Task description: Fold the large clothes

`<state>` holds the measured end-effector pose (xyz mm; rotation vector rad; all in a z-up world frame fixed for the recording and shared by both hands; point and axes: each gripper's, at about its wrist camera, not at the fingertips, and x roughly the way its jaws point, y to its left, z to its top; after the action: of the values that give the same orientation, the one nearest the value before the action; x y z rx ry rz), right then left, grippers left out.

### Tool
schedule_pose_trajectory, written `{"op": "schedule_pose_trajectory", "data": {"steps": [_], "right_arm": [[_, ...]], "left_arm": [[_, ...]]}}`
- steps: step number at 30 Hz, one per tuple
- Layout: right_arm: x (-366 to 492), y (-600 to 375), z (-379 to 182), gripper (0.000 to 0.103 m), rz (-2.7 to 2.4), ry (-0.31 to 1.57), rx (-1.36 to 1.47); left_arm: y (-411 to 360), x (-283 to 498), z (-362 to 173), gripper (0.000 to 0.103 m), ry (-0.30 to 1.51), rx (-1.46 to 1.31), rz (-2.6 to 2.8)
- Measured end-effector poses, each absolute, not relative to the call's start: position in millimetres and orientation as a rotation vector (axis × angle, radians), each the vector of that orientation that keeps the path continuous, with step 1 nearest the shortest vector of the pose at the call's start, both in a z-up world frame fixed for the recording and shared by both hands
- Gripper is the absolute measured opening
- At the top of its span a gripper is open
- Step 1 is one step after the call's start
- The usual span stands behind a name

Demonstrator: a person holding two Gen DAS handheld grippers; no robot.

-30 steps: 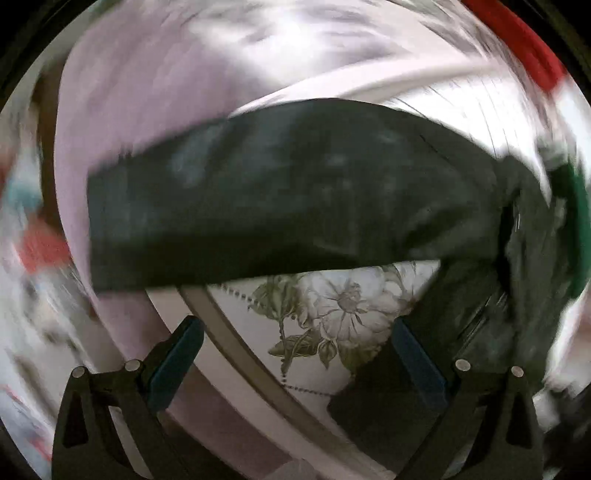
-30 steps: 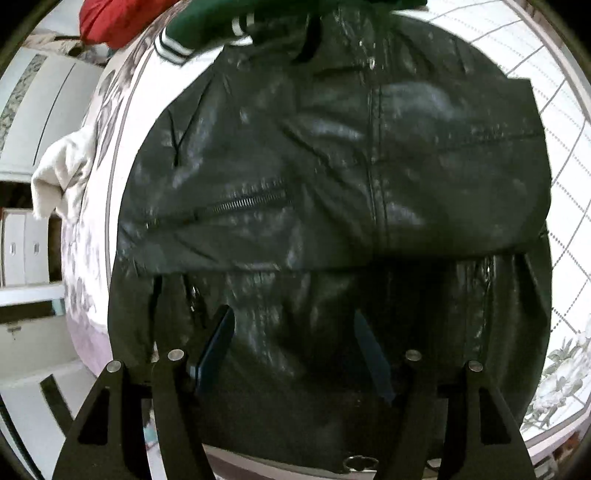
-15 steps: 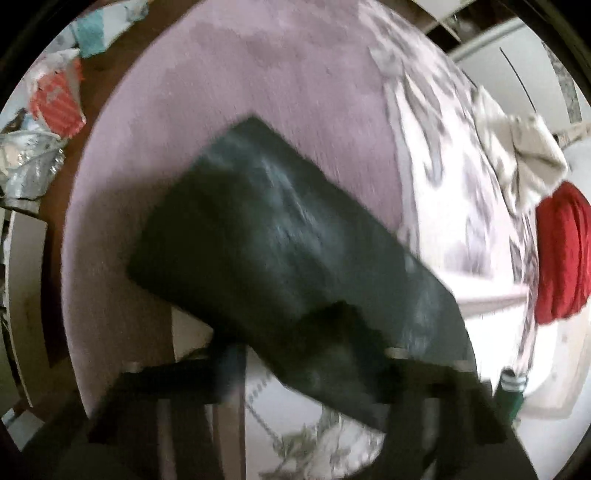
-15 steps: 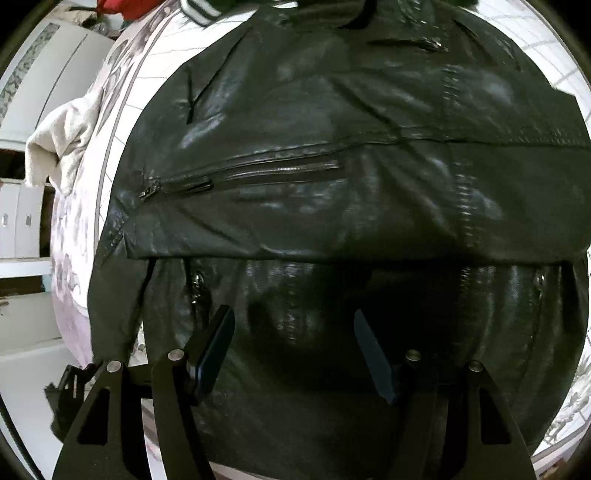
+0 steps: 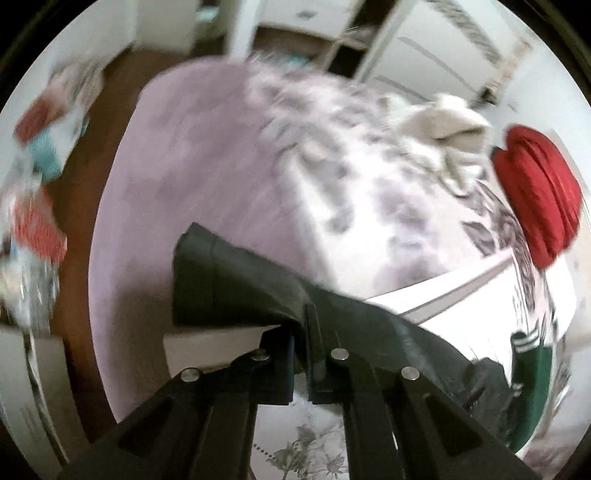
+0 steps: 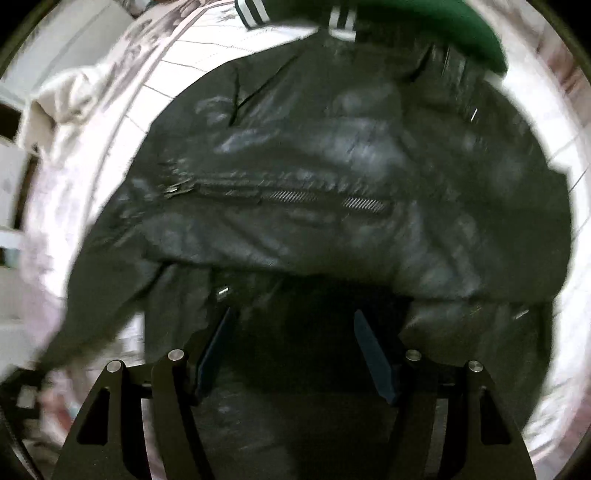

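Note:
A black leather jacket (image 6: 332,192) lies spread on the bed, its top part folded down over the body, a zip running across it. My left gripper (image 5: 300,332) is shut on the jacket's sleeve (image 5: 236,284), which sticks out to the left past the fingers. My right gripper (image 6: 295,332) is open and empty, hovering just above the jacket's lower body. The sleeve trails off the jacket's lower left in the right wrist view (image 6: 92,325).
The bed has a floral lilac-and-white cover (image 5: 221,166). A red garment (image 5: 535,192) and a cream garment (image 5: 443,125) lie at the far side. A green garment with white stripes (image 6: 406,22) lies by the jacket's collar. Clutter (image 5: 37,206) sits on the floor at left.
My left gripper was open one second ago; it has closed on the sleeve and swung its view toward the far side of the bed. My right gripper drifted slightly closer over the jacket, still open.

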<state>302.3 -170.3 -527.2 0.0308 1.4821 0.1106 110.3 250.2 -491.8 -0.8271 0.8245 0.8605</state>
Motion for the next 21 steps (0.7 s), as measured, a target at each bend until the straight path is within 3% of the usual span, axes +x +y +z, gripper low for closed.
{"op": "schedule_pose_trajectory", "data": {"steps": [10,15,21], "right_arm": [[330,-190,-505,0.069,0.076,1.408,0.111],[327,-243,-497,0.069,0.005,1.401,0.191],[313,-340,-503,0.069,-0.142,1.401,0.242]], "left_arm": [[159,220,-405,0.001,0.752,-0.393,0.567],[60,277,-398,0.001,0.775,-0.328,0.325],[-89,319,-427,0.001,0.882,-0.281,0.017]]}}
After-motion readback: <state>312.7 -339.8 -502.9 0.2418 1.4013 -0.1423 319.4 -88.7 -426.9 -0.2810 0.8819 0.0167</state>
